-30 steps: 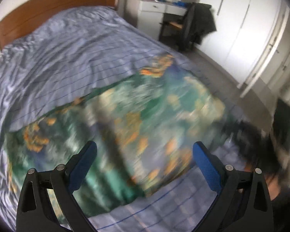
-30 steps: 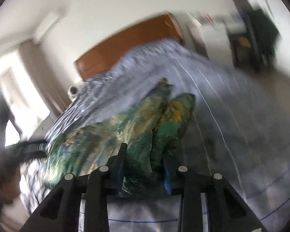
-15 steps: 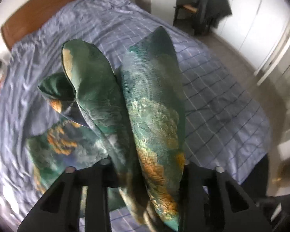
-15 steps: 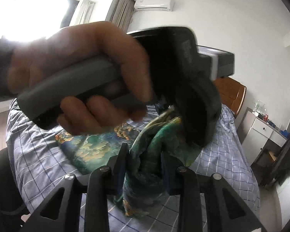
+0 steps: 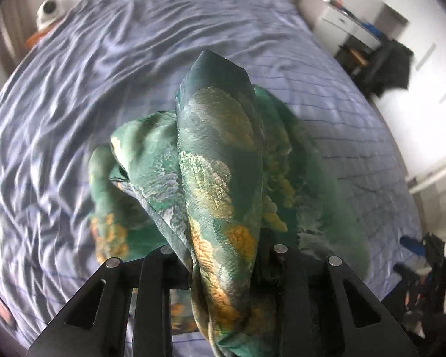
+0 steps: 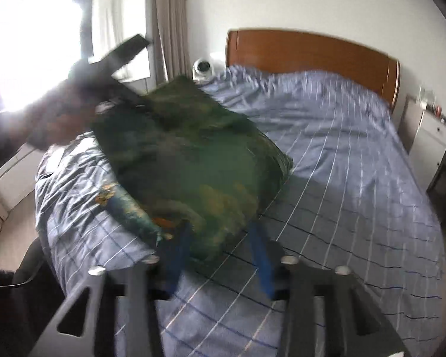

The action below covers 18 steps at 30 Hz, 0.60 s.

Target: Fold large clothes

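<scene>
A large green garment with orange and pale print (image 5: 220, 160) hangs bunched from my left gripper (image 5: 223, 255), which is shut on its fabric above the bed. In the right wrist view the same garment (image 6: 193, 160) stretches as a dark green sheet between the left gripper (image 6: 116, 59), held up at the far left, and my right gripper (image 6: 220, 238). The right gripper's blue pads (image 6: 261, 255) stand a little apart with the garment's lower edge between them. The frame is blurred, so I cannot tell whether they grip it.
The bed (image 6: 356, 178) has a blue checked sheet and a wooden headboard (image 6: 312, 50). A small white device (image 6: 203, 70) stands beside the headboard. A white desk with a dark chair (image 5: 383, 59) stands at the right of the bed. A curtained window (image 6: 74, 29) is at the left.
My left gripper went from open over the flat garment to shut on it and lifted it. The garment is now pulled up off the bed, stretched between both grippers.
</scene>
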Motion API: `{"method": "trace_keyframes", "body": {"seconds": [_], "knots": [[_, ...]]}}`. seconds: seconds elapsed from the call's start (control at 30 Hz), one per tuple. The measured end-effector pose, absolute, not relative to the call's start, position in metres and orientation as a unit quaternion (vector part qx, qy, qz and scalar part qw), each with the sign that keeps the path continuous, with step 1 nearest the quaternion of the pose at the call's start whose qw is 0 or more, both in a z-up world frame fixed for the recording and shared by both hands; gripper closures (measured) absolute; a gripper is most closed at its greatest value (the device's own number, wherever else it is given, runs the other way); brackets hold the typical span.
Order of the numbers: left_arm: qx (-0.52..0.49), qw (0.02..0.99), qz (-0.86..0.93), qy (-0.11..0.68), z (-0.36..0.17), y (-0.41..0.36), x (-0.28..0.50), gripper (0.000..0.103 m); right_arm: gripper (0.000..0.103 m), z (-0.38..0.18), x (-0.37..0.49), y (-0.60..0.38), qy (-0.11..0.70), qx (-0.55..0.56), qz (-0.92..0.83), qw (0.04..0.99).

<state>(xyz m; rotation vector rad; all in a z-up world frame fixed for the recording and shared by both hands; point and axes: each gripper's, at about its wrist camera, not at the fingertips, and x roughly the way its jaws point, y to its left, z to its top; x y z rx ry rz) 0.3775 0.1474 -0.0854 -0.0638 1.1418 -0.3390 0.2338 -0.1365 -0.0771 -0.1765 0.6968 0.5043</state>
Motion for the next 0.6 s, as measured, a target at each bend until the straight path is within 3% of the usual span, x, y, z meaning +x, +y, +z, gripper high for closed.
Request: {"method": "trace_keyframes", "body": {"seconds": [0.33, 0.5, 0.6], "knots": [[-0.096, 0.821, -0.140, 0.545, -0.140, 0.213, 0.381, 0.071, 0.067, -0.114, 0.309, -0.061, 0.373, -0.070, 0.308, 0.872], [-0.142, 0.812, -0.166, 0.541, -0.183, 0.228, 0.375, 0.066, 0.067, -0.172, 0.332, -0.042, 0.460, -0.056, 0.313, 0.829], [-0.157, 0.811, -0.170, 0.537, -0.188, 0.230, 0.378, 0.063, 0.069, -0.182, 0.334, -0.045, 0.461, -0.042, 0.306, 0.832]]}}
